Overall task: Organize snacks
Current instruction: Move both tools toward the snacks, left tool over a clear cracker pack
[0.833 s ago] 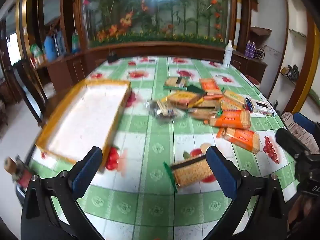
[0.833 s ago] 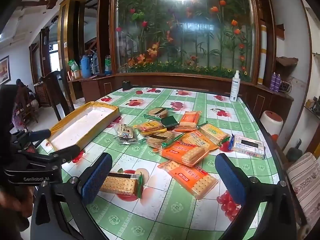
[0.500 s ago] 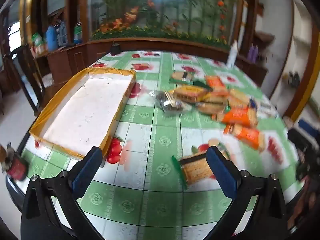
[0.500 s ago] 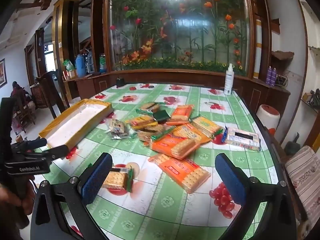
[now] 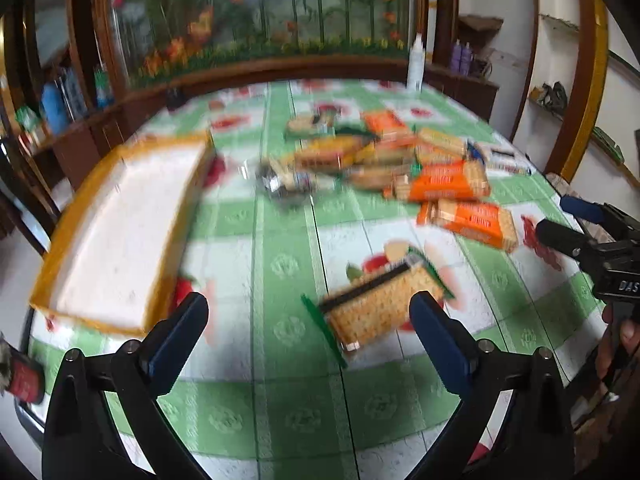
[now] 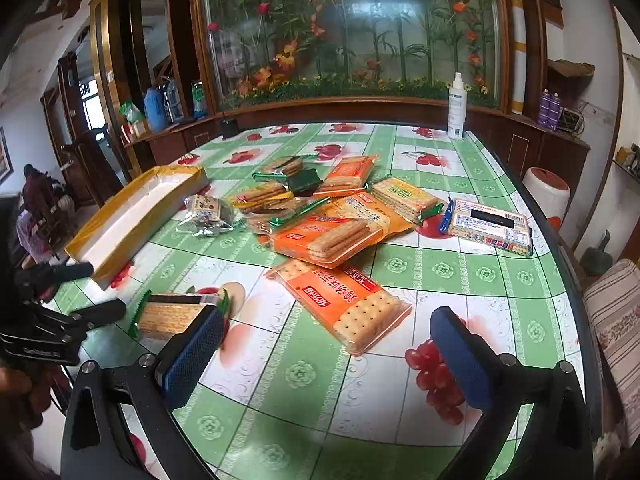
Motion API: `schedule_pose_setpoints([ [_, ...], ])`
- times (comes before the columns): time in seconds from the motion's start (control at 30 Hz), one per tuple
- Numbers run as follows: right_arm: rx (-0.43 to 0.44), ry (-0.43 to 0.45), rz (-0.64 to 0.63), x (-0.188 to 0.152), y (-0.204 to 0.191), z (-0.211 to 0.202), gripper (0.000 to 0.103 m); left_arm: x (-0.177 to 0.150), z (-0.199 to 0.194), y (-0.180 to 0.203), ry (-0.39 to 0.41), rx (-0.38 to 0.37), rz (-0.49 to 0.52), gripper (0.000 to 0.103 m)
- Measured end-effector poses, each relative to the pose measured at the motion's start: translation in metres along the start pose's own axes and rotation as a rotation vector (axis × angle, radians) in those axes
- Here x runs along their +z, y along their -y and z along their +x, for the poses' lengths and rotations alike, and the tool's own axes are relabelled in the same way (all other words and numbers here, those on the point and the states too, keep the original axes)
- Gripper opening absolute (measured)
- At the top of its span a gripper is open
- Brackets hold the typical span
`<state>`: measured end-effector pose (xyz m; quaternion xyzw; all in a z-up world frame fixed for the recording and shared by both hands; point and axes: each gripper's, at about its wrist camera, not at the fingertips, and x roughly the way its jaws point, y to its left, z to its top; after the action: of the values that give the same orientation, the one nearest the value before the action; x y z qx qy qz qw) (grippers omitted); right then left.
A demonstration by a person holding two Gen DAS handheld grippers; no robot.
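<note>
**Both grippers hovering, nothing grabbed**

Left gripper (image 5: pixel 308 328) has its jaws wide apart and empty above the surface (image 5: pixel 280 412). A green-edged cracker pack (image 5: pixel 380 304) lies just ahead of them, lower centre of the left view. Right gripper (image 6: pixel 324 352) is spread open too, with an orange cracker pack (image 6: pixel 340 304) lying flat between its fingers. The snack pile (image 6: pixel 328 208) sits mid-frame, the yellow tray (image 6: pixel 132 216) to the left.

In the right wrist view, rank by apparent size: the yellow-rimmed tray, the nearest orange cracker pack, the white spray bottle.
1. yellow-rimmed tray
2. nearest orange cracker pack, not far behind; it lies closer to the camera, so that inflates it
3. white spray bottle, smallest, though farthest away
</note>
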<state>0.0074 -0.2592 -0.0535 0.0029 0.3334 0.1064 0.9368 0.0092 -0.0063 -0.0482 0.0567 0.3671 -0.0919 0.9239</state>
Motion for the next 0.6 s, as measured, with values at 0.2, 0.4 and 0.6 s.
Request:
schedule_pose_setpoints([
  [0.2,0.009,-0.002,-0.012,0.004,-0.004,0.004,0.103,0.009,0.008,0.004,-0.054,-0.005,0.027,0.101],
  [0.4,0.009,-0.011,-0.032,0.008,-0.007,0.009,0.103,0.014,0.005,-0.003,-0.012,0.041,-0.018,0.101],
  [0.6,0.007,-0.041,-0.091,0.010,-0.005,0.023,0.103,0.013,0.011,0.008,-0.008,0.066,0.062,0.101],
])
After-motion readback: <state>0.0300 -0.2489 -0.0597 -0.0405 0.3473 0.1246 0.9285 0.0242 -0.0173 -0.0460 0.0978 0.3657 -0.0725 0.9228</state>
